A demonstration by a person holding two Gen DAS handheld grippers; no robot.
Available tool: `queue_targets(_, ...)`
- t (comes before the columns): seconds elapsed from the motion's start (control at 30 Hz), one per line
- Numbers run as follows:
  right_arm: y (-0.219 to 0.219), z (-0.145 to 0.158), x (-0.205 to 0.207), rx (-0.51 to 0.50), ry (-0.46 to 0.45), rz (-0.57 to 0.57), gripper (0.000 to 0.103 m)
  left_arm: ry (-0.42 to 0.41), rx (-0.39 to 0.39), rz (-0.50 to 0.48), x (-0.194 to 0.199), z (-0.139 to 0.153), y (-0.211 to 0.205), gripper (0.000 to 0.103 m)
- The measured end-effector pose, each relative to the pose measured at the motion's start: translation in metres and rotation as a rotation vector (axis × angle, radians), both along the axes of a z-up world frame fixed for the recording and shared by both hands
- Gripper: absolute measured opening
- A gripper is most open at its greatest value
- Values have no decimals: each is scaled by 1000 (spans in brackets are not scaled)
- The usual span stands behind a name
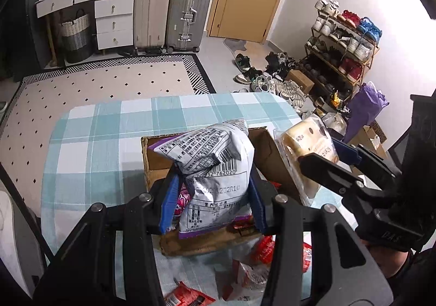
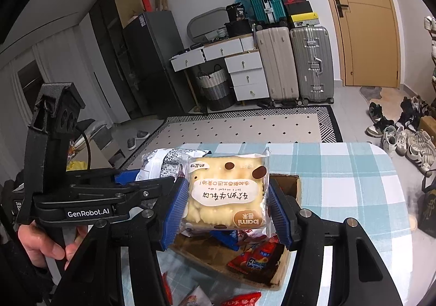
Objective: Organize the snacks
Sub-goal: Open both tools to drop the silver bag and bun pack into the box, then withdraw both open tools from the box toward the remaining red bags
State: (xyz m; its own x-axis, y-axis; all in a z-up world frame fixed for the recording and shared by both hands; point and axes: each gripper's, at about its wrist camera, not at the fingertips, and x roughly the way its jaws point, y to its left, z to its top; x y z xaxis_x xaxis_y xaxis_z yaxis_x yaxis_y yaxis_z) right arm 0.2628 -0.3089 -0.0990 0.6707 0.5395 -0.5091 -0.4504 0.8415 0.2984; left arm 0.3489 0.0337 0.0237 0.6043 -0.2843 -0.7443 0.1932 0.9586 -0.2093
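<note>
Two claws hover side by side over the cardboard box (image 1: 267,158) on the checked worktop (image 1: 109,126). The left claw (image 1: 212,197) grips a white chip bag (image 1: 215,167), its barcode side up, above the box. The right claw (image 2: 227,205) clamps a cream cake packet (image 2: 226,197); only its own view shows the printed front. Red snack packs (image 2: 256,257) lie below.

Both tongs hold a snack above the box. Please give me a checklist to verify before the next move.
1. Left tongs shut on the grey chip bag: ok.
2. Right tongs shut on the nougat cake pack: ok.
3. Cardboard box open, flaps out of the way: ok.
4. Free room inside the box: cannot tell, the bags hide it.
5. Space between the two tongs: not ok, very close.
6. Red packets left on the table: not ok.
</note>
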Motion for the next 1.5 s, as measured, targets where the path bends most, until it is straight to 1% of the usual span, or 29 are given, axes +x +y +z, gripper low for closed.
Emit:
queue_targets(0.13, 3, -8, 10, -11, 16, -3, 58, 23, -10, 10, 11, -13, 2, 43)
queue_targets(0.4, 6, -26, 25, -27, 33, -12, 59, 74, -40, -3, 27, -39, 3, 45)
queue_targets(0.47, 5, -29, 27, -34, 30, -21, 59, 92, -36, 2, 31, -44, 3, 50)
queue_targets(0.5, 4, -30, 29, -32, 31, -22, 60, 109, -39, 7, 33, -47, 3, 54)
queue_targets(0.53, 3, -30, 28, -28, 30, -24, 62, 120, -33, 20, 33, -49, 4, 62)
queue_targets(0.57, 2, -30, 28, -27, 28, -25, 63, 123, -27, 34, 33, -50, 6, 67)
queue_targets(0.6, 0, -30, 27, -26, 26, -27, 63, 121, -26, 46, 32, -49, 7, 75)
queue_targets(0.63, -1, -30, 26, -24, 24, -29, 63, 110, -25, 64, 30, -48, 10, 80)
queue_targets(0.73, -8, -28, 22, -11, 19, -37, 63, 83, -24, 70, 24, -42, 14, 80)
queue_targets(1.07, -26, -9, 0, 2, -14, -57, 69, 61, 1, 84, -5, -24, 14, 80)
queue_targets(1.3, -34, 9, -28, 8, -45, -61, 72, 25, 15, 88, -33, -3, 11, 81)
queue_targets(1.37, -35, 13, -36, 11, -55, -62, 76, 11, 22, 91, -43, 4, 10, 82)
queue_targets(1.5, -41, 22, -56, 15, -75, -66, 79, -17, 27, 97, -65, 16, 8, 83)
